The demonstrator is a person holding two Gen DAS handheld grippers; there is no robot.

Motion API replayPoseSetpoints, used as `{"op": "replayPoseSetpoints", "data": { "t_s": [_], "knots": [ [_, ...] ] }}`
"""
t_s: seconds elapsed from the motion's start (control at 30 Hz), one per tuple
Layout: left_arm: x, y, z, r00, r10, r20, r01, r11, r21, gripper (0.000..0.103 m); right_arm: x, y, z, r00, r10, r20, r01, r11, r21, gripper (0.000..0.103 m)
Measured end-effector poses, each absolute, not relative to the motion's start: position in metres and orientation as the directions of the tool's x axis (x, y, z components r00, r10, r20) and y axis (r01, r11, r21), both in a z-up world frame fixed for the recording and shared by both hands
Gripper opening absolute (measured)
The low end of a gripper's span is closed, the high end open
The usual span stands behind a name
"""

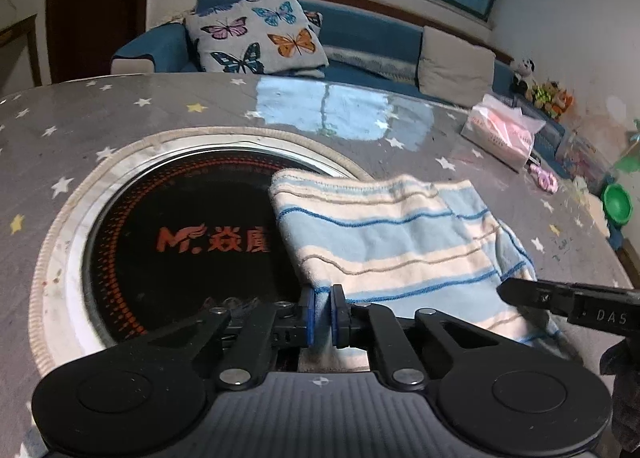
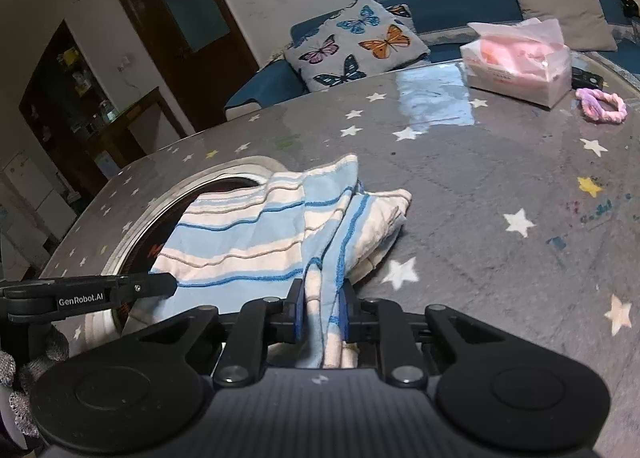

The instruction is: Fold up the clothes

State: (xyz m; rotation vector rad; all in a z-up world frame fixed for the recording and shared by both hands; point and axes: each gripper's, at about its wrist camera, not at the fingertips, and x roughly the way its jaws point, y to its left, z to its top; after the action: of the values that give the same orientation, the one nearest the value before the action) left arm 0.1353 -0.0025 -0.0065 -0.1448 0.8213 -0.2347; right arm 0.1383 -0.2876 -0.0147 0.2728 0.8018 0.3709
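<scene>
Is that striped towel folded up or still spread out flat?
Partly folded. The towel lies doubled over, with stacked layers showing at its right edge, and both tongs, left and right, pinch its near edge.

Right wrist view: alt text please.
The right claw is shut on a bunched edge of a blue-and-cream striped towel, which lies partly over a round black cooktop set in a grey star-patterned table. The left claw reaches in beside it.

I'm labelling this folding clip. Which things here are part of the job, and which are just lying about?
Part of the job:
- striped towel
- left gripper, shut on its near edge
- right gripper, shut on a bunched edge

Lying about:
- tissue pack
- pink scrunchie
- green bowl
- round cooktop set in the table, partly under the towel
</scene>
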Motion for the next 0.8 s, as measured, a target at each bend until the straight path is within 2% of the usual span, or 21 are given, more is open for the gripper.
{"op": "replayPoseSetpoints", "data": {
  "t_s": [0.33, 0.8],
  "knots": [
    [0.096, 0.072, 0.009, 0.700, -0.205, -0.684, 0.040, 0.968, -0.249, 0.008, 0.138, -0.215, 0.002, 0.557, 0.519, -0.648, -0.362, 0.854, 0.373, 0.014],
    [0.065, 0.223, 0.024, 0.746, 0.038, -0.665, -0.238, 0.948, -0.212, 0.008, 0.166, -0.026, 0.024, 0.387, 0.692, -0.609, -0.636, 0.679, 0.367, 0.014]
  ]
}}
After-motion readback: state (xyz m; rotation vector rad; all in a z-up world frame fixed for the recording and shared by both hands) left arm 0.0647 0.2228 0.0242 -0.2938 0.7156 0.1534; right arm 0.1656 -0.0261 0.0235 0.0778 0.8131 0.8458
